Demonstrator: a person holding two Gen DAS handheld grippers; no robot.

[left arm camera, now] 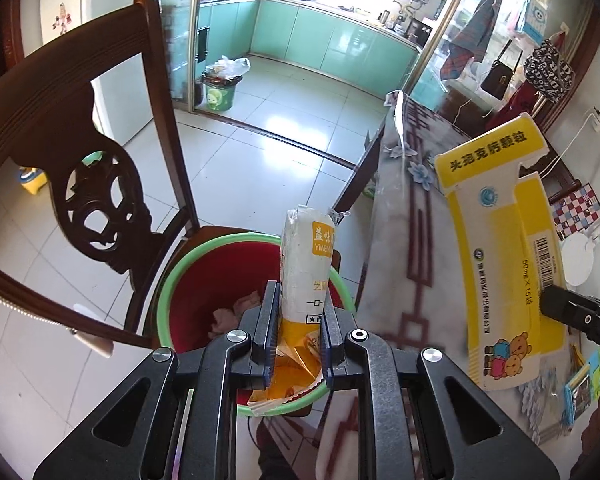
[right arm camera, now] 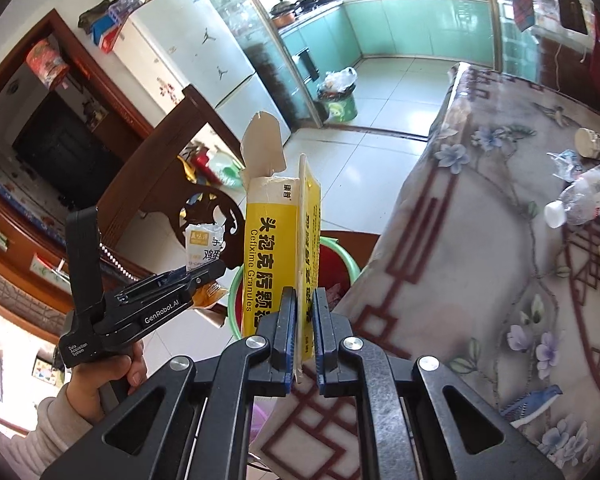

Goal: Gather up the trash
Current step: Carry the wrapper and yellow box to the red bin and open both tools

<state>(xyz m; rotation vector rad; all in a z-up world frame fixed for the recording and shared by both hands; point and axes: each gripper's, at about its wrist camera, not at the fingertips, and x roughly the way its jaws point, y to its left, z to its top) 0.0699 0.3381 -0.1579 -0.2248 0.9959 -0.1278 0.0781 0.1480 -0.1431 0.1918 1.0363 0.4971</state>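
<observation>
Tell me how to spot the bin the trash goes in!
Find the dark wooden chair beside the flowery table. On its seat sits the bin: red inside, with a light green rim. The left gripper holds a snack wrapper right over it, unlike the green bin far off on the kitchen floor.

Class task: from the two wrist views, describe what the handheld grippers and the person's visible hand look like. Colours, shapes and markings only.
Both grippers are black frames with triangular cut-outs, silver round bolts and blue ribbed pads on the fingers. The left gripper, seen side-on, is pistol-shaped with white lettering "GenRobot.AI" and "Data Acquisition System". The bare hand gripping its handle wears a light grey sleeve.
</observation>
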